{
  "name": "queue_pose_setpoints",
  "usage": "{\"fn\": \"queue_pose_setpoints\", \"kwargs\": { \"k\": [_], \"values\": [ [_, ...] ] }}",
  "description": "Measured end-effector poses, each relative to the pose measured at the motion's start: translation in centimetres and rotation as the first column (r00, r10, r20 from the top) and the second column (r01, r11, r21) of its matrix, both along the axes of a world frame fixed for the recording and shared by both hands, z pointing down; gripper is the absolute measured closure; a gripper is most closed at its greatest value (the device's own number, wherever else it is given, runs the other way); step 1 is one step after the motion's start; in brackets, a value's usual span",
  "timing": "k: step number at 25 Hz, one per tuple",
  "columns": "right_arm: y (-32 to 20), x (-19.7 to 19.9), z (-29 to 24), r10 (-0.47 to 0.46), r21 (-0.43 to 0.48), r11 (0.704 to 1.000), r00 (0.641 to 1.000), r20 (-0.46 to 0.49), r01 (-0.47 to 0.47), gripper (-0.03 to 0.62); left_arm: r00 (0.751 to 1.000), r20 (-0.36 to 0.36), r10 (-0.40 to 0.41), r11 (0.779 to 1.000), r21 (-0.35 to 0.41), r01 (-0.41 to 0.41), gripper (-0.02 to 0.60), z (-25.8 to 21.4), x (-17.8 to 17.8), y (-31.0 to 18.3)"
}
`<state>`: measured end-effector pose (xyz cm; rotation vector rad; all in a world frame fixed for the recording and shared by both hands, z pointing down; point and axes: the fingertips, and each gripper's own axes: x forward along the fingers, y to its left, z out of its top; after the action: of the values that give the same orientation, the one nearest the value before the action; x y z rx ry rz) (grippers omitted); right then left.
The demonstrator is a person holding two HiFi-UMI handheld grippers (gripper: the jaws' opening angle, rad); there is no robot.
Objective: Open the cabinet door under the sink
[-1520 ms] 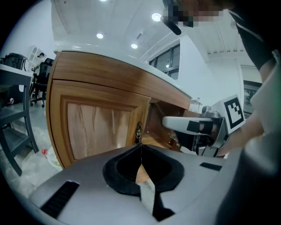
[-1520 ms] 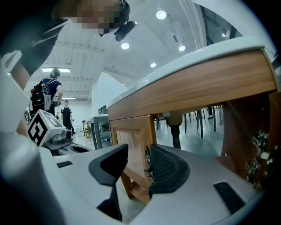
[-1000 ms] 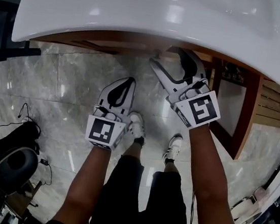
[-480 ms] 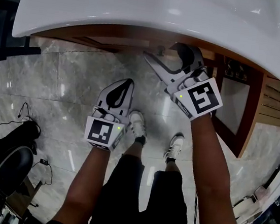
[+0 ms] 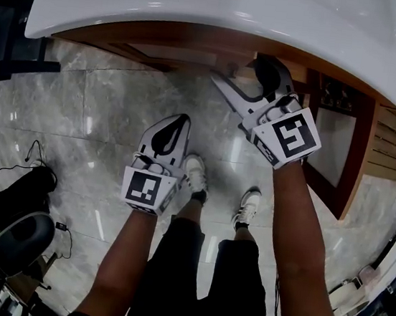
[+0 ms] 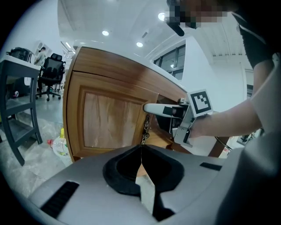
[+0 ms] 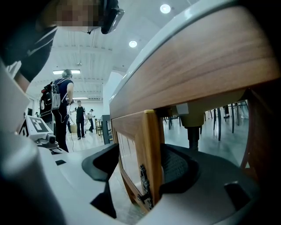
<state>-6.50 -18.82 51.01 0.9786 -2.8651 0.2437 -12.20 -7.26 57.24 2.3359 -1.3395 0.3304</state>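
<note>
Cabinet door under sink, at 12 o'clock of person, ajar; free edge sits betw. jaws of right gripper. Jaws have just been opening, now spread wide, not clamping. Left gripper at 7 o'clock of it, jaws pressed together, empty. Risk: w/o a pinch, edge slips out on pull; inner jaw may knock drain pipe.

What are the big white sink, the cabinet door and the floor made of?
Sink: probably ceramic or porcelain, glossy white with sharp light reflections.
Cabinet door: wood or wood veneer, brown, with visible grain and a paler inset panel.
Floor: looks like polished marble or marble-look tile, grey with veins, seams and shine.
</note>
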Motion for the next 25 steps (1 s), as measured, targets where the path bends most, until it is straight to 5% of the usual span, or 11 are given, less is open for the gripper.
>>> {"fn": "queue_pose_setpoints", "kwargs": {
  "k": [25],
  "values": [
    [8.4, -1.7, -0.5, -0.043, -0.040, 0.998, 0.999, -0.010, 0.043, 0.293, 0.990, 0.010, -0.142, 0.990, -0.008, 0.142, 0.558, -0.5, -3.2, 5.9]
  ]
}}
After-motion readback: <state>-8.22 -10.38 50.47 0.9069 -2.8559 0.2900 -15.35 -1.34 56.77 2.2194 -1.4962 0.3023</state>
